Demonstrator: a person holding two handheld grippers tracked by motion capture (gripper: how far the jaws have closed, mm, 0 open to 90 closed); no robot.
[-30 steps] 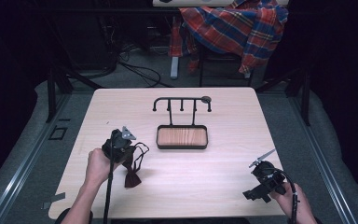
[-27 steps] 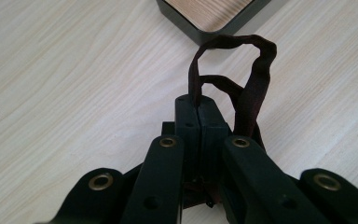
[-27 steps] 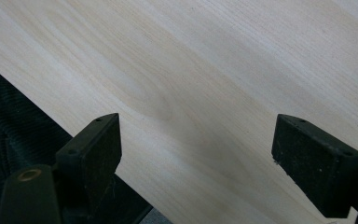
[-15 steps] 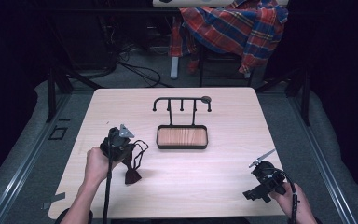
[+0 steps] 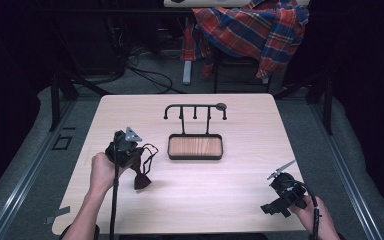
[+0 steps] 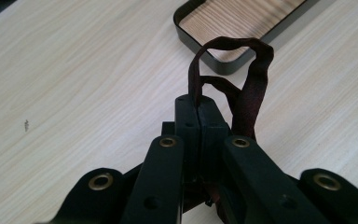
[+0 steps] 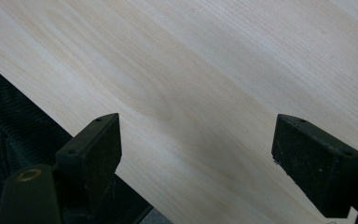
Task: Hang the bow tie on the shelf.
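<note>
A pale wooden worktop (image 5: 190,200) is filling a dark studio, where the left gripper (image 6: 199,122), jaws clamped on a dark red bow tie's strap (image 6: 251,84), is holding the bow tie (image 5: 142,178) near the front left. The right gripper (image 7: 196,154) is idling wide open and empty at the front right corner. Lifting steadily should keep the loop open for the hook stand (image 5: 195,111), with its wood-lined tray (image 5: 195,147) lying between and a plaid shirt (image 5: 250,30) draped behind.

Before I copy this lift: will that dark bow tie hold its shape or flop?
Probably flop. Its strap bends in a loose loop above the shut left claw, and the bow sags to the table. It looks light, so it may swing. A thin strap might slip.
</note>
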